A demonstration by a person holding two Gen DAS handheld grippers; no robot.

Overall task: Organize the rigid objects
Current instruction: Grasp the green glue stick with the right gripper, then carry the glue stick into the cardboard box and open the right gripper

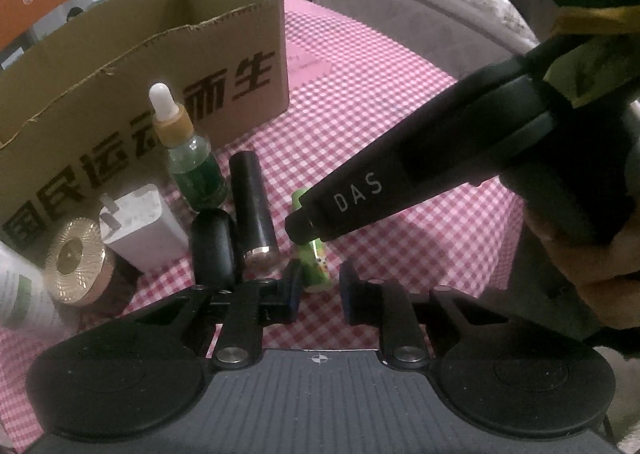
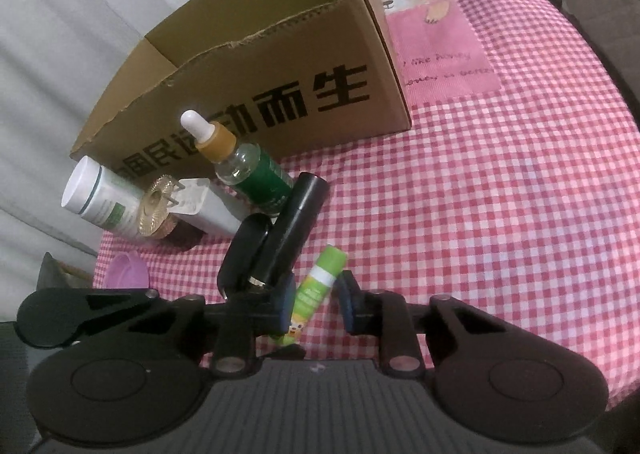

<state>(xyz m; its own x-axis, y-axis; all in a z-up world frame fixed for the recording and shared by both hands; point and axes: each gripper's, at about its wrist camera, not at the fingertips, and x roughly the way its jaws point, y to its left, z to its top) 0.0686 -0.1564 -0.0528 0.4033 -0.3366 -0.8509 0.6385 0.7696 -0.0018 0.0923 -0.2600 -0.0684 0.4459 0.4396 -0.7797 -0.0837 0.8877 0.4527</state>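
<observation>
Left wrist view: left gripper [image 1: 318, 288] is spread, nothing between its fingers, low over the pink-checked cloth [image 1: 400, 158]. Just ahead lies the green glue stick [image 1: 314, 254], partly hidden by the right gripper's black body, which comes in diagonally from upper right w/ its tip right over the stick. Left of the stick: a black tube [image 1: 254, 206] lying flat, a shorter black cylinder [image 1: 214, 244] beside it, a dropper bottle [image 1: 192, 158] upright, a white charger [image 1: 140, 226], a gold-lidded jar [image 1: 74, 262]. Cardboard box [image 1: 152, 66] stands open behind them, printed side facing the cam.

Right wrist view: right gripper [image 2: 316, 304] is spread w/ the glue stick [image 2: 316, 294] tilted between the fingers; looks close to the left pad, apart from the right one, contact can't be told. Black tube [image 2: 296, 222] and black cylinder [image 2: 244, 250] sit just left of it. Dropper bottle [image 2: 248, 166], charger [image 2: 208, 206], gold jar [image 2: 156, 210] and a white bottle [image 2: 100, 194] cluster in front of the box [image 2: 280, 66].
</observation>
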